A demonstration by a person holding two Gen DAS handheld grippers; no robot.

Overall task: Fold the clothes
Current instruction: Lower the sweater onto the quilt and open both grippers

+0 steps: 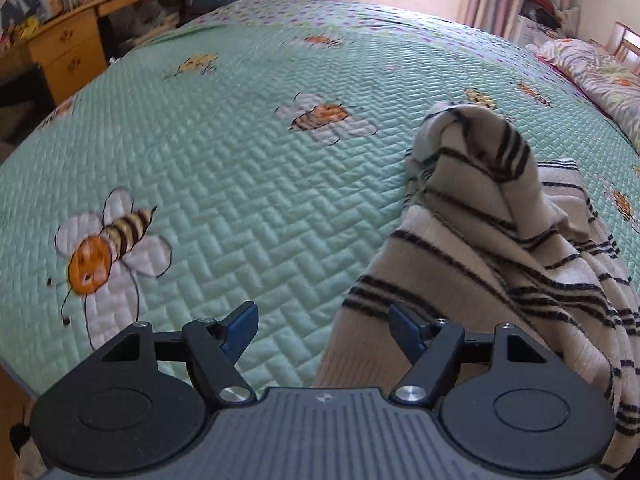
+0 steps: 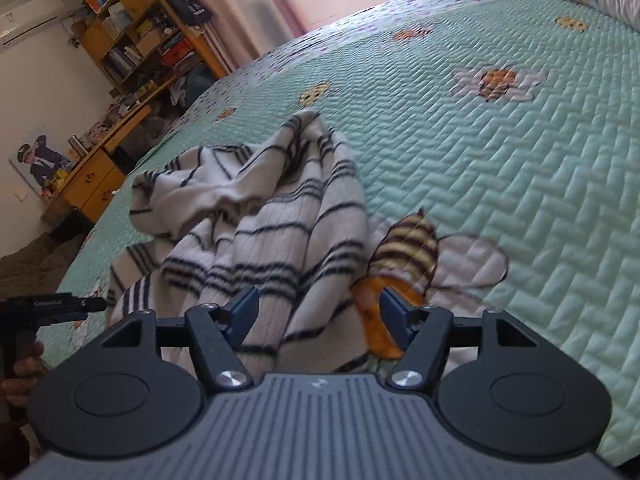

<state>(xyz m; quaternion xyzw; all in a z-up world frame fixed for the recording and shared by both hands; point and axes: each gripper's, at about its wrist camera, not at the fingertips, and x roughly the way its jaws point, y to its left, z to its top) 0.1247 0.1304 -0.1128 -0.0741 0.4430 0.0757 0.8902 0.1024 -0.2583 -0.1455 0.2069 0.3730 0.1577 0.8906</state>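
A cream garment with thin black stripes (image 1: pixel 480 248) lies crumpled in a heap on a mint-green quilted bedspread with bee prints (image 1: pixel 240 184). My left gripper (image 1: pixel 323 330) is open just above the heap's left edge. Its right fingertip (image 1: pixel 406 332) is over the fabric, its left one over bare quilt. In the right wrist view the same garment (image 2: pixel 256 232) rises in folds ahead. My right gripper (image 2: pixel 319 318) is open low over its near edge, with fabric lying between the blue pads but not pinched. The bedspread (image 2: pixel 500 160) stretches away to the right.
A wooden desk with drawers (image 1: pixel 68 52) and loaded shelves (image 2: pixel 140 40) stand beyond the bed's left side. A floral quilt (image 1: pixel 592 68) is bunched at the far right. A hand (image 2: pixel 24 364) holding the other tool's black body (image 2: pixel 48 307) shows at the left edge.
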